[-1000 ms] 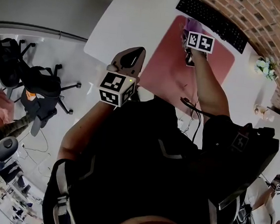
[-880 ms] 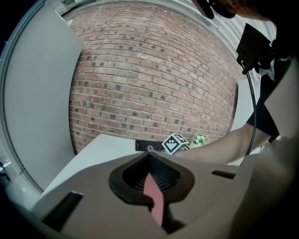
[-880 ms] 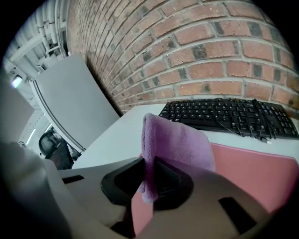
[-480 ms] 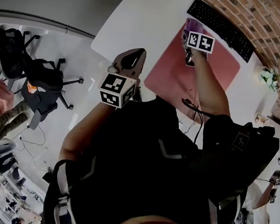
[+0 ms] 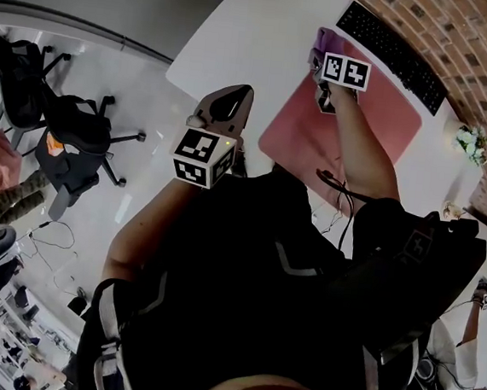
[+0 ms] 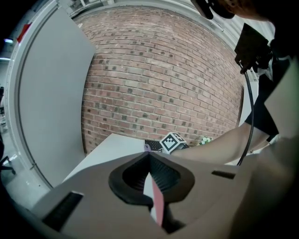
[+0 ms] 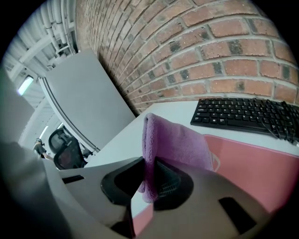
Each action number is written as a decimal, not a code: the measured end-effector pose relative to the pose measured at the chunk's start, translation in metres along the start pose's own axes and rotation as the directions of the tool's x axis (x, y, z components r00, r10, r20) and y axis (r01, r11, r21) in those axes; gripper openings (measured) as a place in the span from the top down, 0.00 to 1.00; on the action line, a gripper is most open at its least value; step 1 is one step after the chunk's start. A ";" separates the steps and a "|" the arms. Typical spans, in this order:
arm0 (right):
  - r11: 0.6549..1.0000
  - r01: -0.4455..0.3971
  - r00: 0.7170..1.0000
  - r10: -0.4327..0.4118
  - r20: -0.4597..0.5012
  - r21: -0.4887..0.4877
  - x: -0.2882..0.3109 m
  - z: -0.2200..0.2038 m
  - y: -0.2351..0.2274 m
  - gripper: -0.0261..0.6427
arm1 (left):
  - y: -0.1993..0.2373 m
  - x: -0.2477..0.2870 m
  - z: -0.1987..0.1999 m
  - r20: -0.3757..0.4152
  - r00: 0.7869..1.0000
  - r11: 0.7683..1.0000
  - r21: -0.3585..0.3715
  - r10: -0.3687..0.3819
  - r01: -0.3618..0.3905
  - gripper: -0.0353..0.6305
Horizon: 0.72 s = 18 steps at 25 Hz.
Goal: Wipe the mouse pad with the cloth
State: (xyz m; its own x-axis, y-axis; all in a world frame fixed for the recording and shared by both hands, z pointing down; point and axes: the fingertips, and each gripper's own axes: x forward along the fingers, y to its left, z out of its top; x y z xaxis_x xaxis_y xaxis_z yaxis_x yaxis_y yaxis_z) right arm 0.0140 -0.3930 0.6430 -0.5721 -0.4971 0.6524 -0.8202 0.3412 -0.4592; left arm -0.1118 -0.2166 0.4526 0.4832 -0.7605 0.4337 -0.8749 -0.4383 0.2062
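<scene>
Right gripper view showed the right hand-held gripper (image 7: 147, 179) clamped on a fold of the purple cloth (image 7: 175, 142). The rest of the cloth spilled forward from the jaws and appeared to rest on the corner of the pink mouse pad (image 7: 254, 161) just ahead of them. Pinching one edge and letting the loose bulk trail probably gave a broad, soft face to drag over the pad, so the wiping looked to be under way at that corner, with most of the pad lying behind and to the right of the hand-held gripper. A black keyboard (image 7: 243, 114) sat just beyond the pad's far edge, ahead and to the right of the jaws, with a brick wall (image 7: 210, 51) behind it. It seemed the one thing a long forward stroke could knock. In the left gripper view the left hand-held gripper (image 6: 150, 186) had its jaws together on nothing. In the head view it hung close to the person's body, back from the edge of the white surface (image 5: 250, 36) and over the floor, likely parked there to stay out of the wiping arm's way. Office chairs (image 5: 70, 130) stood well off to its left, and a small plant (image 5: 472, 139) sat far to the right of the working hand-held gripper, past the keyboard.
</scene>
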 end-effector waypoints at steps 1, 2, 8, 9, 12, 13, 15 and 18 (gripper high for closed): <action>1.000 -0.010 1.000 0.010 0.008 -0.001 -0.001 0.002 0.005 0.88 | 0.002 -0.002 0.000 0.003 1.000 1.000 0.000 -0.001 0.001 0.94; 1.000 -0.018 1.000 0.018 0.016 -0.008 -0.003 0.004 0.011 0.88 | 0.003 -0.004 0.001 0.007 1.000 1.000 0.001 -0.001 0.001 0.94; 0.998 -0.035 0.993 0.041 0.107 -0.056 -0.034 0.024 0.035 0.88 | 0.004 -0.008 0.010 0.049 0.999 0.998 0.052 -0.025 0.022 0.94; 0.998 -0.036 0.991 0.043 0.126 -0.060 -0.042 0.027 0.040 0.88 | 0.003 -0.008 0.011 0.059 0.998 0.997 0.067 -0.037 0.034 0.94; 0.996 -0.035 0.982 0.050 0.180 -0.083 -0.070 0.032 0.060 0.88 | 0.002 -0.012 0.012 0.077 0.995 0.995 0.075 -0.070 0.064 0.94; 0.995 -0.034 0.978 0.051 0.201 -0.089 -0.080 0.034 0.067 0.88 | 0.003 -0.013 0.012 0.080 0.993 0.995 0.069 -0.081 0.076 0.94; 0.995 -0.022 0.967 0.046 0.251 -0.097 -0.103 0.041 0.078 0.88 | 0.002 -0.013 0.017 0.086 0.990 0.992 0.067 -0.112 0.106 0.94; 0.995 0.013 0.943 0.023 0.331 -0.103 -0.141 0.048 0.085 0.88 | -0.003 -0.010 0.027 0.112 0.982 0.986 0.073 -0.154 0.147 0.94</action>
State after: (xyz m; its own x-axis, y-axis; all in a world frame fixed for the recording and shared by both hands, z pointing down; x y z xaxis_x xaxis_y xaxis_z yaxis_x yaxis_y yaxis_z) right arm 0.0249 -0.3324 0.4825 -0.5563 -0.7251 0.4059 -0.8235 0.4157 -0.3861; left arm -0.1128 -0.2203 0.4243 0.6130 -0.7328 0.2952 -0.7898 -0.5789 0.2028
